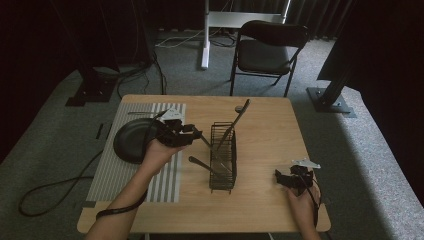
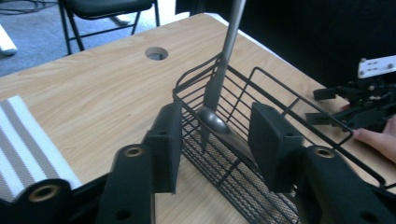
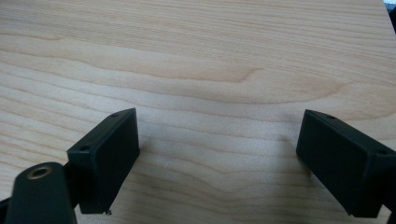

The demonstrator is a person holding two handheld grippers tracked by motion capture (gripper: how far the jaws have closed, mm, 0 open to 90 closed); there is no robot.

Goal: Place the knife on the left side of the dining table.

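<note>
A black wire basket [image 1: 223, 159] [image 2: 261, 140] stands mid-table. A long grey utensil [image 1: 236, 120] [image 2: 224, 56] leans upright in it. A second metal utensil [image 2: 214, 121] rests over the basket's rim, its rounded end pointing at me. My left gripper [image 1: 199, 134] [image 2: 215, 140] is at the basket's left side with that rounded end between its pads [image 2: 273, 140], and gaps show on both sides of it. Another utensil handle [image 1: 197, 162] sticks out lower on the basket's left. My right gripper [image 1: 279, 176] [image 3: 217, 158] is open over bare wood near the front right.
A black round dish [image 1: 131, 141] lies on a grey-and-white striped mat [image 1: 130, 182] at the table's left. The table [image 1: 270, 135] has a round hole [image 2: 156, 52]. A black folding chair [image 1: 270, 45] stands beyond the far edge.
</note>
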